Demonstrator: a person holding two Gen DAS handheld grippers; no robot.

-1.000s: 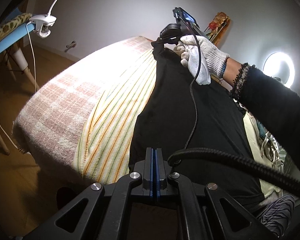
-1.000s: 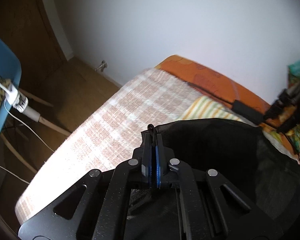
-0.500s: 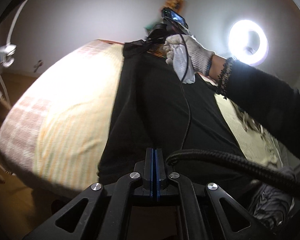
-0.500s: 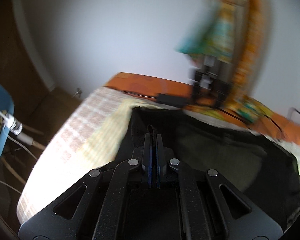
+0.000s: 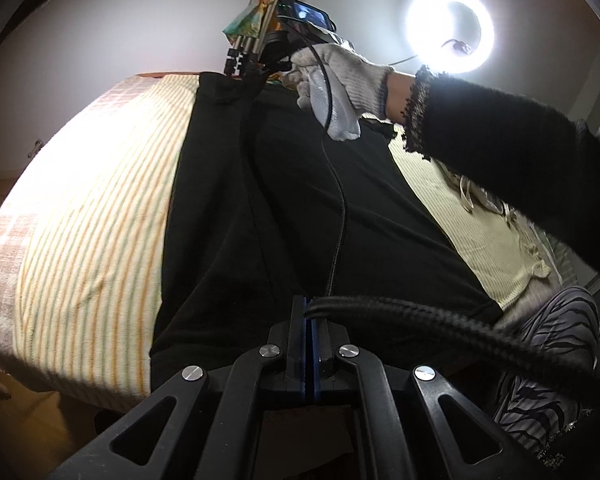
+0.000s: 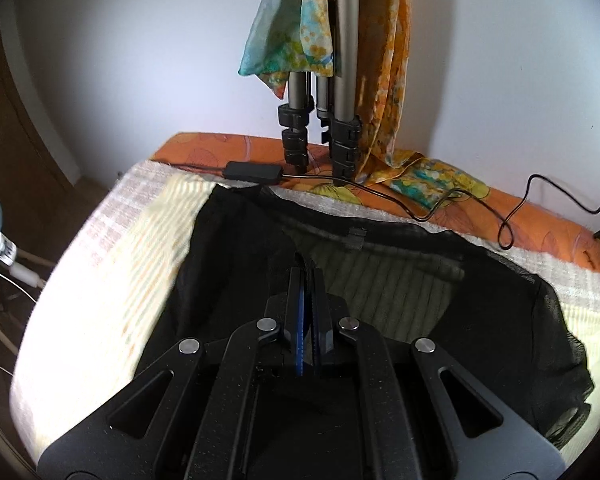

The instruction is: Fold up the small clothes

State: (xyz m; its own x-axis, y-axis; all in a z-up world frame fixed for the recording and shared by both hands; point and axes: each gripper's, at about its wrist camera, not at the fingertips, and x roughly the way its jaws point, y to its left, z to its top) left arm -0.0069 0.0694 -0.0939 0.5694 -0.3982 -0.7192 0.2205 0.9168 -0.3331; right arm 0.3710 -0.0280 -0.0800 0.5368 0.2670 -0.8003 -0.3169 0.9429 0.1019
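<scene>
The left gripper [image 5: 306, 308] has its jaws pressed fully together on the near hem of the black garment [image 5: 300, 200], which runs away from it toward twelve o'clock in the left wrist view. The right gripper [image 6: 306, 276] is likewise clamped tight, with a pinch of the same black cloth poking out above its tips; in the left wrist view that gripper [image 5: 256, 68] sits at the garment's far end, at about twelve o'clock, held by a hand in a white knit glove [image 5: 340, 80] with a black sleeve [image 5: 500, 152] reaching in from three o'clock. The garment is stretched between the two grippers above the bed, its long left edge running straight from eleven o'clock down to seven. In the right wrist view the cloth is thin enough that the striped cover shows through it at one o'clock of the tips. To the left of the garment, from eight to eleven o'clock, lies a broad bare stretch of striped blanket [image 5: 100, 220], then a pink checked cover [image 5: 4, 264] to the bed's rounded edge. On the right, at three to four o'clock, a pale ribbed garment [image 5: 480, 232] and a zebra-striped one [image 5: 556, 340] lie close by. Beyond the far edge, at twelve o'clock in the right wrist view, stand tripod legs [image 6: 340, 120] draped with a coloured scarf [image 6: 292, 32], and a black cable [image 6: 380, 196] trails across the orange sheet [image 6: 220, 148]. A ring light [image 5: 450, 28] glows at one o'clock.
</scene>
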